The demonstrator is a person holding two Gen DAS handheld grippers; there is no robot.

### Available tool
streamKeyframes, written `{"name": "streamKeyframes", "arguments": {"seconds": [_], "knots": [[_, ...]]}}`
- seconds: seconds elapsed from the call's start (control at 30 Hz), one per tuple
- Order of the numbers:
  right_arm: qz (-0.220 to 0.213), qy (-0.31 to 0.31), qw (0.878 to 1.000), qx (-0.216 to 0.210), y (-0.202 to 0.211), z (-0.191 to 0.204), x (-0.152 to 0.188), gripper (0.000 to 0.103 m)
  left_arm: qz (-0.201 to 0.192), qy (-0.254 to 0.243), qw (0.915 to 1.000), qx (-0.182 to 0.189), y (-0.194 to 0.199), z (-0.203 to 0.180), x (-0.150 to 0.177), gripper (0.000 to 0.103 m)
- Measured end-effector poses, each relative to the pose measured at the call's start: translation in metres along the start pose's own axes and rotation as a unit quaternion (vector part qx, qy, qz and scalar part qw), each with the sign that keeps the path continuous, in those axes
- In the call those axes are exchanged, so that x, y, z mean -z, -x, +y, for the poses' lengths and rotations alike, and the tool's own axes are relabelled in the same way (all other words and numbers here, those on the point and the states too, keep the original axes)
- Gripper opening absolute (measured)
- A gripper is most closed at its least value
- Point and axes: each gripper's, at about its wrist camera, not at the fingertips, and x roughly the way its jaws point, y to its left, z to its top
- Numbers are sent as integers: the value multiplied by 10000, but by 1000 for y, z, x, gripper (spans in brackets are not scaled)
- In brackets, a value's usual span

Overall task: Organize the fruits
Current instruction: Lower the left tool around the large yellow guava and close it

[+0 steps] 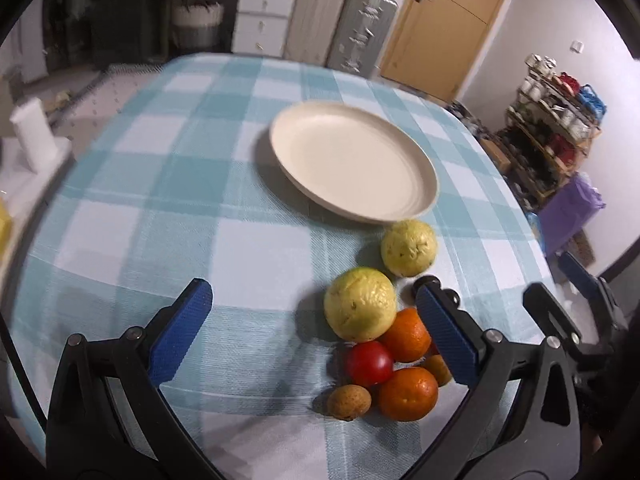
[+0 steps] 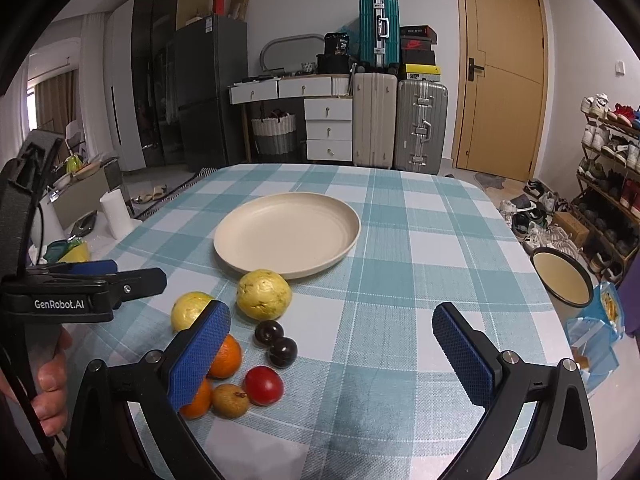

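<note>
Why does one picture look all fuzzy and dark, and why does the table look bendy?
Left wrist view: dim and smeared, especially the plate rim and the room behind, though the near guava stays fairly clear. Right wrist view: brighter and sharp, with soft shadows beside the two dark plums. Both views: the fisheye lens curves the table edges and darkens the corners.

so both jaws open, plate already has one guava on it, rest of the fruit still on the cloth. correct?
Not quite: the plate has nothing on it. The nearer guava sits on the tablecloth just in front of the rim, as the right wrist view shows. Both the left gripper and the right gripper have jaws open, and the rest of the fruit is still on the cloth.
</note>
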Motion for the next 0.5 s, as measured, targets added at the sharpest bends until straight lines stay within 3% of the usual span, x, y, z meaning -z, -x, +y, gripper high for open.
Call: {"name": "streamKeyframes", "arguments": {"seconds": [0.33, 0.5], "knots": [[219, -98, 9997, -86, -29, -7, -5, 103, 459, 131, 9969, 626, -38, 10, -6, 96], [235, -46, 9997, -102, -39, -6, -9, 103, 750, 243, 9903, 1146, -57, 12, -8, 68]]}}
